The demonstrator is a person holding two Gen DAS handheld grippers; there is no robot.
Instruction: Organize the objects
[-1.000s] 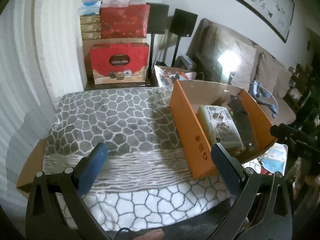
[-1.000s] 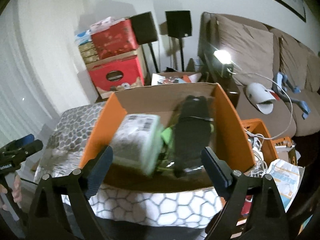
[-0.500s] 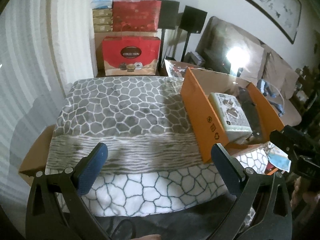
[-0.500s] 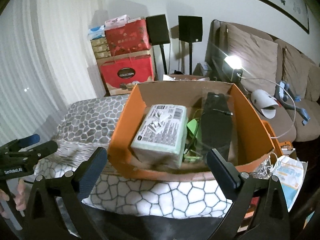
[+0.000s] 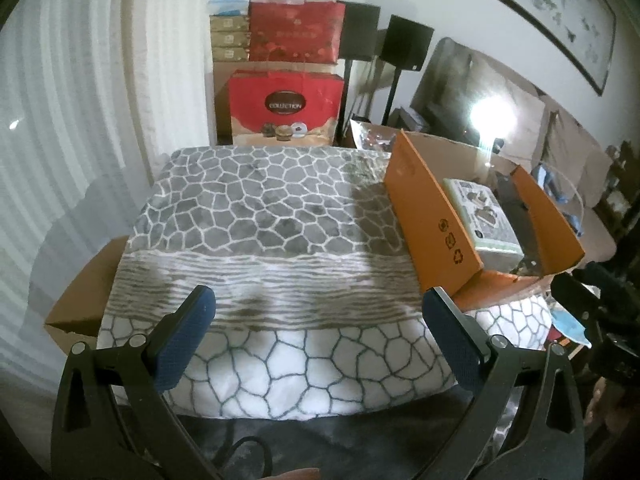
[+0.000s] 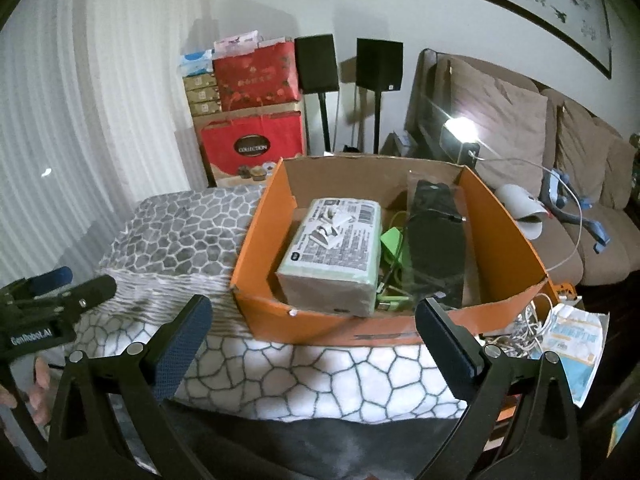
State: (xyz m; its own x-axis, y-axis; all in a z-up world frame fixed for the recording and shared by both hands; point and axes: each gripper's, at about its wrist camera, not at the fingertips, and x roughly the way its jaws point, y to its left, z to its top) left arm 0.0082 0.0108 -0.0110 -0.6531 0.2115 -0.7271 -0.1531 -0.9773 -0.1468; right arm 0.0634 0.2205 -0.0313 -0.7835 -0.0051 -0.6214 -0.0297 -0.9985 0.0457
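1. My right tool (image 6: 314, 326) stands as wide as it goes, its jaws having just been opening; nothing sits between the pads, so it holds nothing.
2. A second ago the orange box (image 6: 516, 248) filled my right view and the pale green packet (image 6: 334, 248) looked blurred and close; now both views sit further back and the packet lies still inside the box, against its left wall.
3. Beside the packet I see a black bagged item (image 6: 436, 240) along the right side and a bright green cable (image 6: 392, 240) between them; the box rests on the patterned blanket (image 5: 260, 220) at its right edge.
4. My left tool (image 5: 318, 338) is also spread wide and empty, hovering over bare blanket well apart from the box.
5. I judge one placement finished; the next item must be picked, and neither tool is lined up on anything yet.
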